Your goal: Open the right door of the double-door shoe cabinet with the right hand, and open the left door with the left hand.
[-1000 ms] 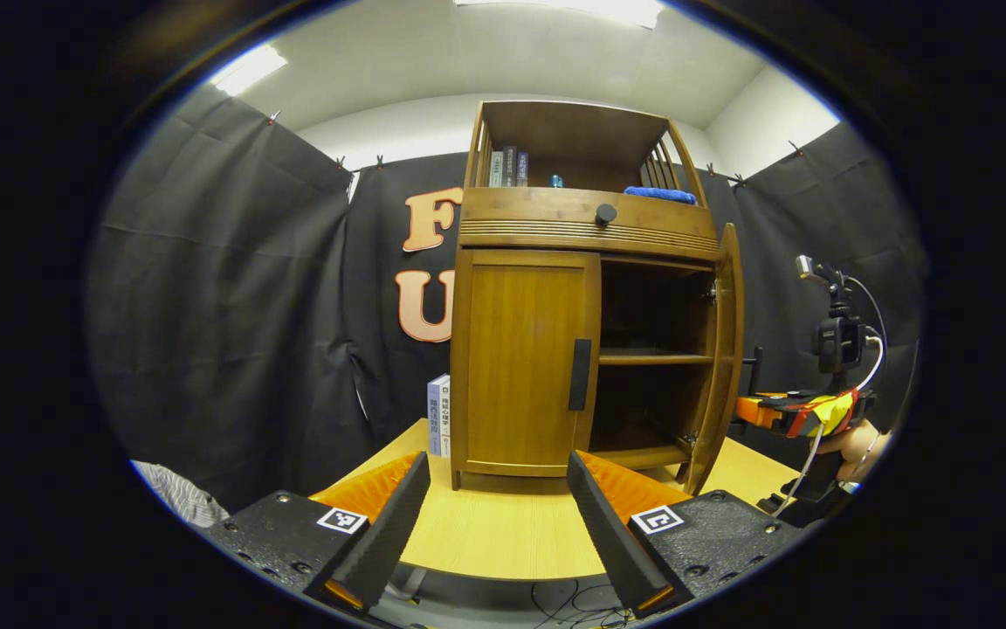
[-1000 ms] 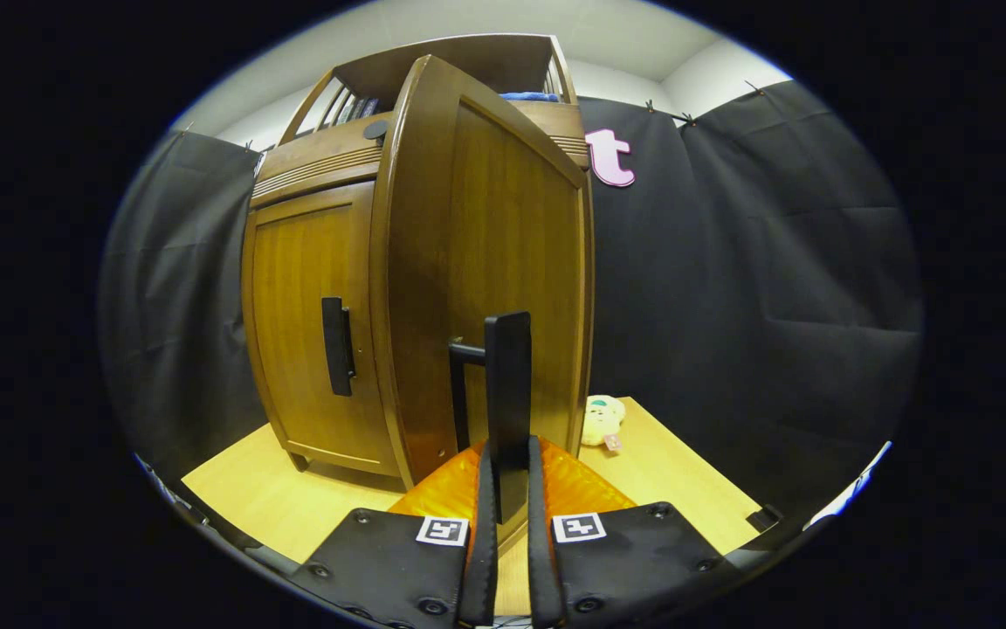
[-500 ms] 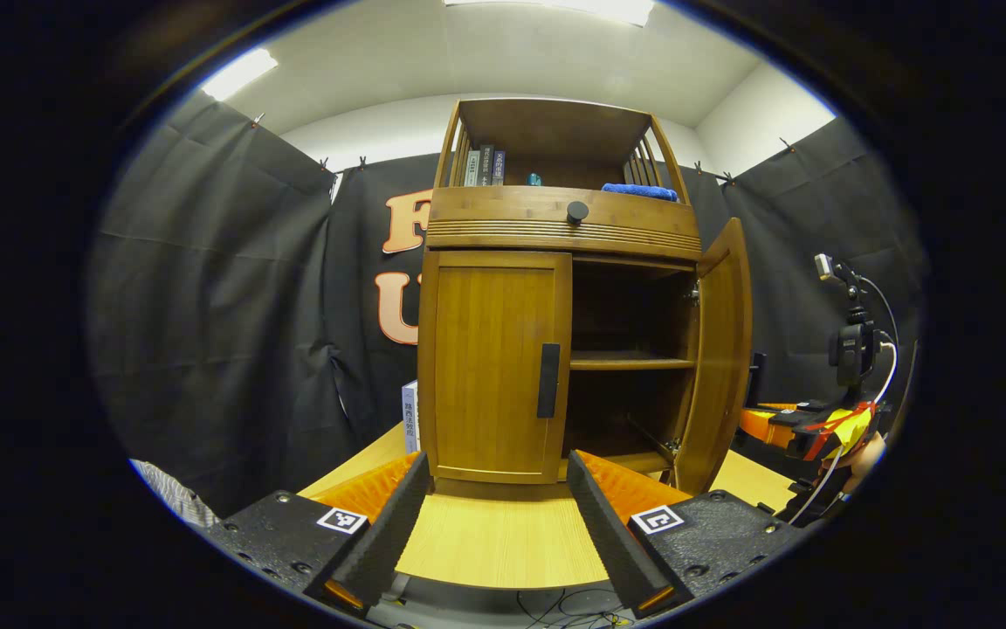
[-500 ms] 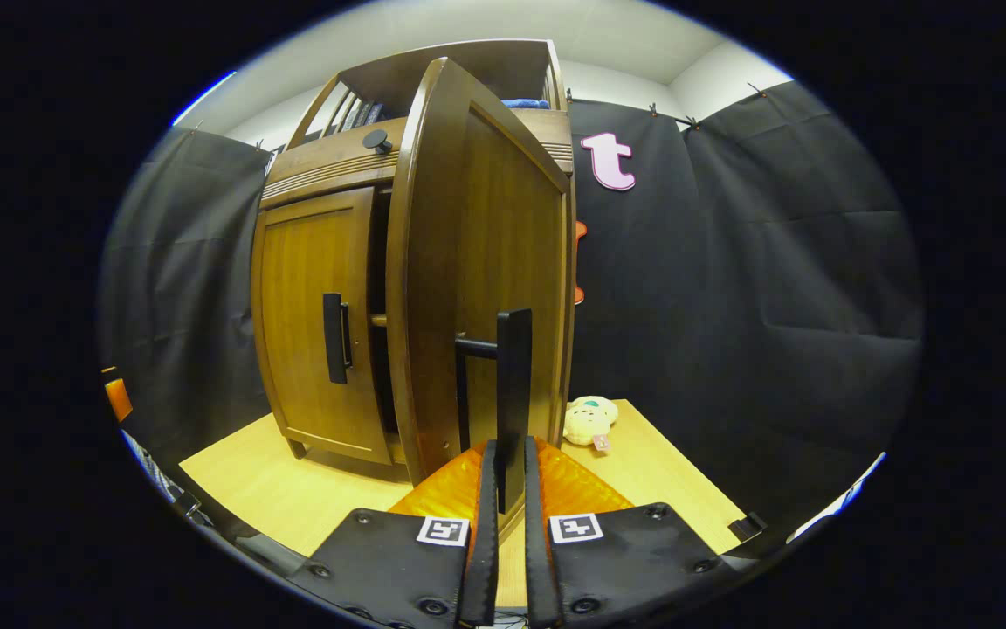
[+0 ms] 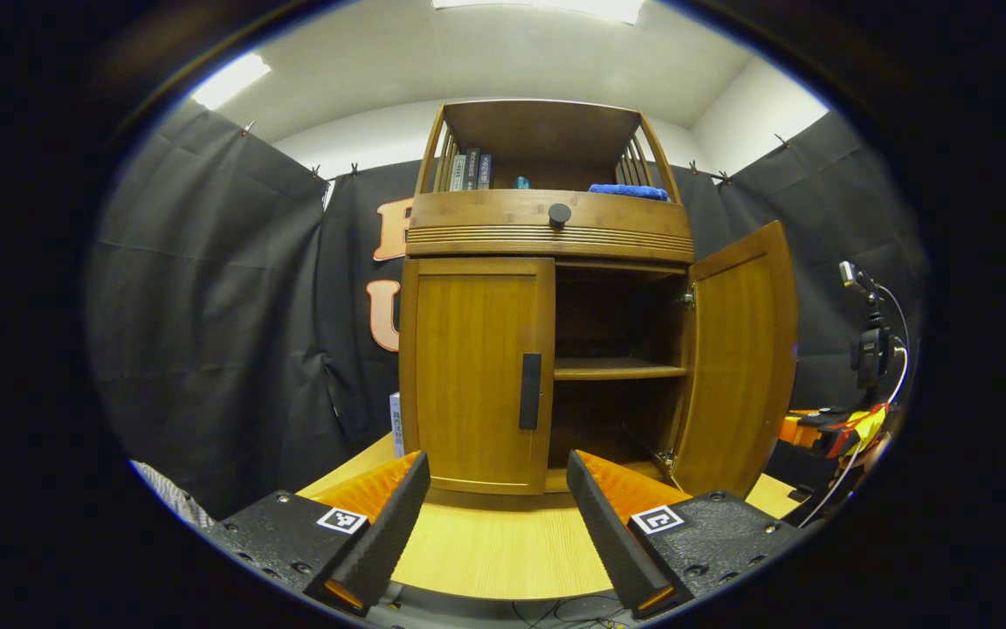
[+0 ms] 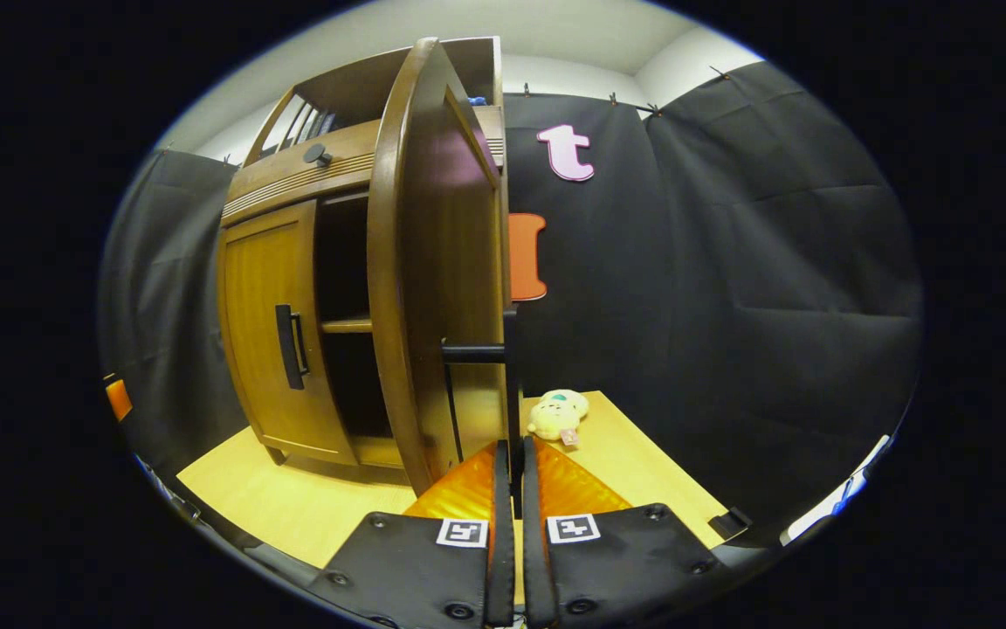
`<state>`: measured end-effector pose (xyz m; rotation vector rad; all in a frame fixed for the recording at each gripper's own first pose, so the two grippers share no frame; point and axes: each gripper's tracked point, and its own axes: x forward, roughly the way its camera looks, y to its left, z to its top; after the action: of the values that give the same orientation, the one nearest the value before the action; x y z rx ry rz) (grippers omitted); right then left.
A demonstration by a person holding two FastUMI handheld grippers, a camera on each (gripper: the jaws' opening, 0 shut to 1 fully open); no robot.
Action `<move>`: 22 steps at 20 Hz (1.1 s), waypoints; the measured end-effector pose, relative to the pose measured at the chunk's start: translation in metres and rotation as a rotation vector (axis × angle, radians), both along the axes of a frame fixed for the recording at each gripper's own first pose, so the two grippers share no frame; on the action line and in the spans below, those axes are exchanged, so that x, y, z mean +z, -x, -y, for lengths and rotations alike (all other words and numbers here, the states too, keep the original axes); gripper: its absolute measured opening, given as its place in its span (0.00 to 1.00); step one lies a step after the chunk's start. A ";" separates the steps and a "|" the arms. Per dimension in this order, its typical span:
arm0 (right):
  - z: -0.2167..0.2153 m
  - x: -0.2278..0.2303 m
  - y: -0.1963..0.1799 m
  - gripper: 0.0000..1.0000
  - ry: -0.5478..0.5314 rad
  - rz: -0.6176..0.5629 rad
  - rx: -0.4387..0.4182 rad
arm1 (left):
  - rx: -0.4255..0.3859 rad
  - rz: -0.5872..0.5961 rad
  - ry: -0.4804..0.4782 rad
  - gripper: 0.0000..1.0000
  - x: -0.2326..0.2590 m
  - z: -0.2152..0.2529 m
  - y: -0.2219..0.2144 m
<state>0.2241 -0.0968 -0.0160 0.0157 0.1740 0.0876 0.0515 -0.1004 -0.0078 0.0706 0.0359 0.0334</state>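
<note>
The wooden shoe cabinet stands on a light table. Its left door is closed, with a black vertical handle near its inner edge. My left gripper hangs open in front of that door, a short way off, with nothing between its fingers. The right door is swung wide, and dark shelves show inside. In the right gripper view the same door stands nearly edge-on, and my right gripper is shut on its black handle. The left door's handle shows further left.
A small plush toy lies on the table behind the open door. Books and a blue cloth sit on the top shelf. A book leans beside the cabinet. Black cloth walls surround the booth.
The right door has swung further open, pulled by my right gripper on its handle. My left gripper has shifted so that the closed left door sits more centred ahead.
</note>
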 end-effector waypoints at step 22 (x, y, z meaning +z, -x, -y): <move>0.091 -0.002 0.056 0.97 -0.013 -0.032 -0.128 | -0.034 -0.013 0.019 0.92 -0.025 0.038 -0.140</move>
<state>0.1680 -0.1877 -0.0180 0.0414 0.2040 -0.0394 0.1911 -0.1383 -0.0324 0.0527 0.0481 -0.0010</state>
